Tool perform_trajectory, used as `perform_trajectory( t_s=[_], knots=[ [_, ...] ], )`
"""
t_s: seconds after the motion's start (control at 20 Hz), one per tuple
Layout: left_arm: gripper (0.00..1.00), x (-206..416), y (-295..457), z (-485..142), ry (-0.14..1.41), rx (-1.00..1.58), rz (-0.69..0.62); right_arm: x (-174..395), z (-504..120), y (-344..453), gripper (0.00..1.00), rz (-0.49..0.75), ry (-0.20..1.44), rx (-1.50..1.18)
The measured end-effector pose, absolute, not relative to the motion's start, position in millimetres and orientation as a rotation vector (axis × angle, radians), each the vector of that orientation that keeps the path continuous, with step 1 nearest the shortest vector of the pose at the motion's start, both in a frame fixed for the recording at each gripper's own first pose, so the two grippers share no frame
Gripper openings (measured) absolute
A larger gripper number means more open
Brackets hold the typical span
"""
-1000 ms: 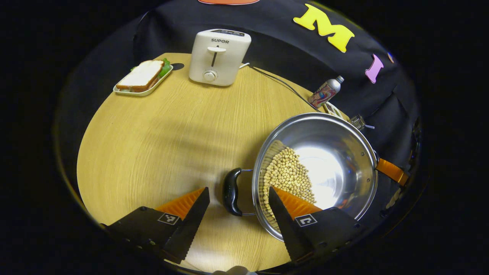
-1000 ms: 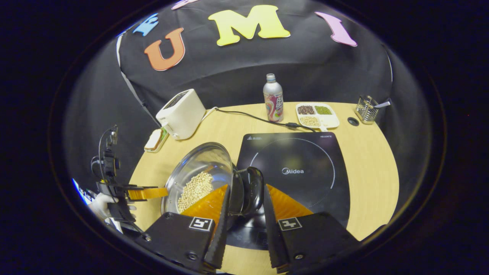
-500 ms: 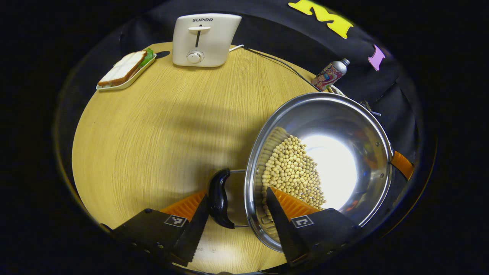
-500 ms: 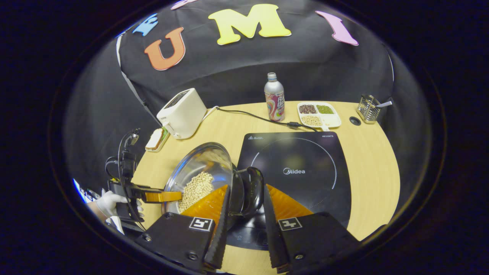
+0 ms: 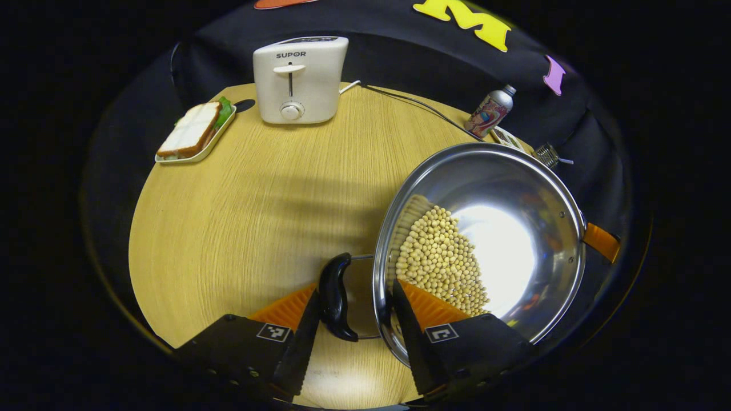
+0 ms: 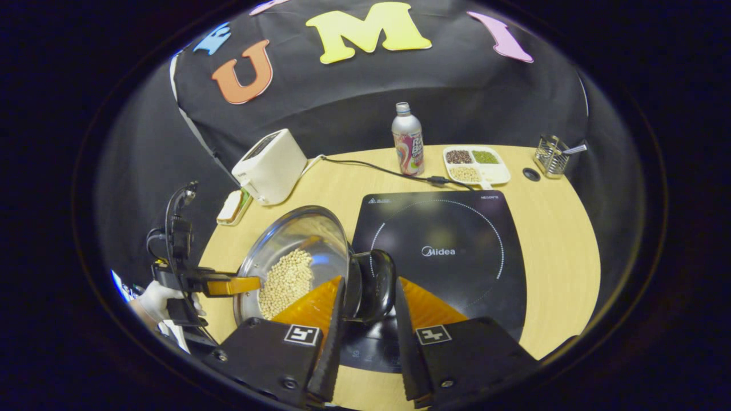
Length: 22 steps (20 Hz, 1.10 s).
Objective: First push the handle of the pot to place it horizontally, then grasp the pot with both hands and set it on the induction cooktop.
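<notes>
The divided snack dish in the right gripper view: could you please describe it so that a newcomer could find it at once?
Start at the black induction cooktop on the wooden table. Just beyond its far right corner, right of the upright bottle, lies the white divided dish. Its three compartments hold dark, green and pale beans, unlike the wire holder farther right.

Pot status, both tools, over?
Right tool shut on right handle. Left tool straddles left handle, grip unclear. Pot tilted, beans heaped to one side, at the cooktop edge, not on its ring. Cooktop surface bare.
</notes>
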<state>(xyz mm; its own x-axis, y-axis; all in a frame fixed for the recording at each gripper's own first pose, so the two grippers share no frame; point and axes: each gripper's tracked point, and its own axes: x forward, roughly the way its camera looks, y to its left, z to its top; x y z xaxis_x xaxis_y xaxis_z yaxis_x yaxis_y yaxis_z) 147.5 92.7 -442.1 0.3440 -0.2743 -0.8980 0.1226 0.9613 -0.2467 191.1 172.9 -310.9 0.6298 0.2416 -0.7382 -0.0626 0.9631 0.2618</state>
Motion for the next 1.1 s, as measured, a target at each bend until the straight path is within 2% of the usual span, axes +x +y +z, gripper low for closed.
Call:
perform_trajectory(
  t_s=[0.1,0.15,0.2,0.25,0.3,0.35,0.4,0.55,0.6,0.65,0.7,0.75,0.8,0.85,0.9,0.95,1.0,1.05,1.1],
  knots=[
    [0.7,147.2,96.6,-434.9,1.187,-0.125,-0.266,191.8,-307.4,168.9,0.46,0.169,0.866,0.21],
    [0.66,147.0,98.6,-433.2,1.184,-0.123,-0.267,194.6,-306.2,166.0,0.45,0.175,0.853,0.205],
    [0.76,146.4,99.8,-431.0,1.179,-0.131,-0.265,195.4,-307.7,164.5,0.46,0.173,0.854,0.214],
    [0.66,149.0,98.7,-431.9,1.179,-0.128,-0.264,192.0,-307.7,161.1,0.46,0.175,0.865,0.234],
    [0.66,149.1,97.6,-433.3,1.183,-0.129,-0.272,194.7,-307.5,160.9,0.46,0.175,0.87,0.249],
    [0.76,147.9,97.7,-434.9,1.193,-0.141,-0.279,196.0,-304.6,158.3,0.48,0.176,0.858,0.234],
    [0.66,148.4,99.0,-436.9,1.196,-0.146,-0.283,197.6,-303.8,154.5,0.47,0.18,0.848,0.209],
    [0.66,150.1,98.0,-440.0,1.195,-0.148,-0.272,195.7,-302.4,155.1,0.46,0.187,0.851,0.233],
    [0.77,151.3,97.9,-437.9,1.186,-0.153,-0.273,195.6,-302.8,153.9,0.46,0.189,0.85,0.243],
    [0.76,154.3,97.4,-433.6,1.172,-0.164,-0.267,195.1,-304.9,152.6,0.48,0.187,0.856,0.261],
    [0.64,156.9,98.7,-429.2,1.157,-0.156,-0.277,194.2,-305.9,150.0,0.48,0.186,0.863,0.287],
    [0.61,157.4,99.0,-425.9,1.15,-0.148,-0.283,193.6,-306.9,148.3,0.48,0.188,0.869,0.313],
    [0.72,158.2,98.9,-424.4,1.148,-0.14,-0.285,192.7,-307.3,147.0,0.48,0.196,0.871,0.321],
    [0.61,157.4,97.6,-424.1,1.155,-0.14,-0.283,192.5,-306.1,144.6,0.48,0.2,0.867,0.32],
    [0.72,157.6,96.6,-424.3,1.154,-0.143,-0.282,192.8,-305.6,141.2,0.46,0.199,0.863,0.312],
    [0.51,156.0,97.0,-424.5,1.162,-0.143,-0.282,192.0,-303.9,137.4,0.47,0.201,0.853,0.306],
    [0.61,157.0,97.2,-424.2,1.163,-0.143,-0.28,192.5,-303.3,133.2,0.48,0.204,0.846,0.307],
    [0.61,157.5,97.2,-423.1,1.158,-0.14,-0.285,192.4,-303.1,129.0,0.46,0.203,0.844,0.322],
    [0.61,157.7,96.3,-421.0,1.155,-0.135,-0.295,192.2,-303.1,122.7,0.48,0.2,0.842,0.336]
  ],
)
